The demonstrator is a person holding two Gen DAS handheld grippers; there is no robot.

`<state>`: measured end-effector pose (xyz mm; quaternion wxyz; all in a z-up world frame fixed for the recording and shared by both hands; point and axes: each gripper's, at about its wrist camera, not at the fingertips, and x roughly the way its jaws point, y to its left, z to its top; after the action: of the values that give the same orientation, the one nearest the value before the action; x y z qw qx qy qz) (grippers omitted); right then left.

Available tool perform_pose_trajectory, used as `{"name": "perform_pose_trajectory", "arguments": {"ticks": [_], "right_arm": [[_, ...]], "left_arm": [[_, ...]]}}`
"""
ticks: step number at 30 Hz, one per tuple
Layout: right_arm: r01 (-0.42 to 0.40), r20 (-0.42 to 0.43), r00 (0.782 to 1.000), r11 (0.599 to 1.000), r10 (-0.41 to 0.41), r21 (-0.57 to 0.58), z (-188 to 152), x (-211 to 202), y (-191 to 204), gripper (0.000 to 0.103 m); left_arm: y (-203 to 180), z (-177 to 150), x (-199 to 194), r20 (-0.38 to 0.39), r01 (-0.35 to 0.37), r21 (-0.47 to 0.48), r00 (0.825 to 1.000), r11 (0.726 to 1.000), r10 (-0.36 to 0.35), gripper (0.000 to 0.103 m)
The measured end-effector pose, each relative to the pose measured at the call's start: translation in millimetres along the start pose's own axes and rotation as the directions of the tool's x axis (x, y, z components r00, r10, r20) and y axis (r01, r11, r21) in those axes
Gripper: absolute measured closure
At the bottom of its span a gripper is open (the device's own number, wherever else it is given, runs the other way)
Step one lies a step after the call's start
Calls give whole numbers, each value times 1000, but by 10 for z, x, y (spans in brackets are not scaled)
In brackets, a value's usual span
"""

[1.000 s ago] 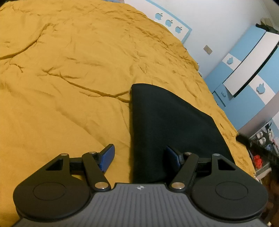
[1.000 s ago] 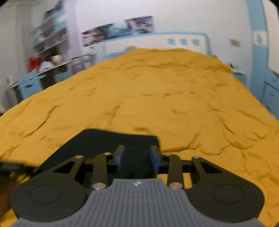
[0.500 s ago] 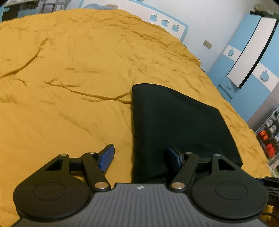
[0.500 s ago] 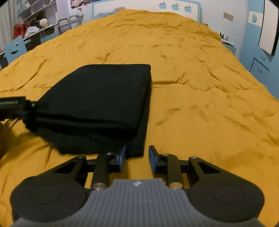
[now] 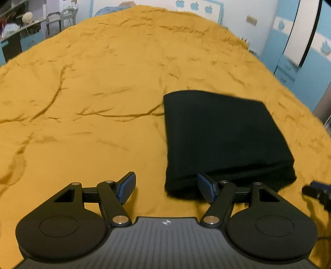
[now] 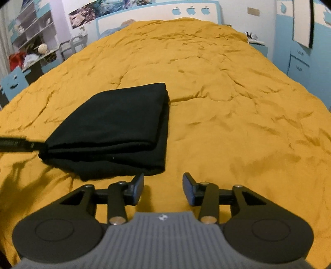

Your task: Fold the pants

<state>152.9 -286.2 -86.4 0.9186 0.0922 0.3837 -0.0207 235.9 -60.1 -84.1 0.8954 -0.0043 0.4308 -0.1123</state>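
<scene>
No readable writing shows anywhere; only blue apple shapes mark the headboard point(image 6: 191, 10). On the wrinkled yellow bedspread point(image 5: 93, 93) the folded black pants point(image 5: 223, 136) lie near the bed's foot edge, nothing gripping them. The left gripper point(image 5: 166, 186) has its jaws spread wide and empty, its right finger overlapping the pants' near edge in view; contact cannot be told. The right gripper point(image 6: 163, 187), jaws just opening, stands empty over bare bedspread. Only the right view shows the posters point(image 6: 111, 8); the cabinets point(image 5: 306, 62) are blurred.

Folded black pants point(image 5: 223, 136) on the yellow bedspread point(image 5: 99, 87) — left gripper point(image 5: 166, 187) empty.
</scene>
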Motion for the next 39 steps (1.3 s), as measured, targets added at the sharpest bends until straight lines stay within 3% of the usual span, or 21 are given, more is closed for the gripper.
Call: {"name": "perform_pose_trajectory", "arguments": {"ticks": [10, 16, 20, 29, 33, 39], "right_arm": [[-62, 15, 998, 998, 61, 32, 181, -63, 95, 35], [-59, 33, 998, 997, 58, 39, 448, -104, 94, 22], [-39, 31, 999, 998, 37, 50, 611, -75, 117, 21], [-116, -12, 993, 993, 116, -19, 1033, 177, 152, 21], [-117, -47, 992, 989, 121, 88, 1089, 362, -50, 21], [-162, -95, 980, 976, 176, 143, 1118, 521, -129, 21]], "left_arm": [[-195, 239, -90, -7, -51, 63, 999, 997, 51, 23], [-327, 389, -64, -1, -45, 98, 999, 994, 45, 23], [-340, 445, -30, 1, -58, 108, 998, 992, 58, 23], [-385, 628, 61, -8, -119, 145, 993, 982, 121, 22], [-482, 714, 124, -5, -160, 169, 986, 972, 164, 22], [-508, 778, 176, -13, -147, 158, 988, 976, 151, 22]]}}
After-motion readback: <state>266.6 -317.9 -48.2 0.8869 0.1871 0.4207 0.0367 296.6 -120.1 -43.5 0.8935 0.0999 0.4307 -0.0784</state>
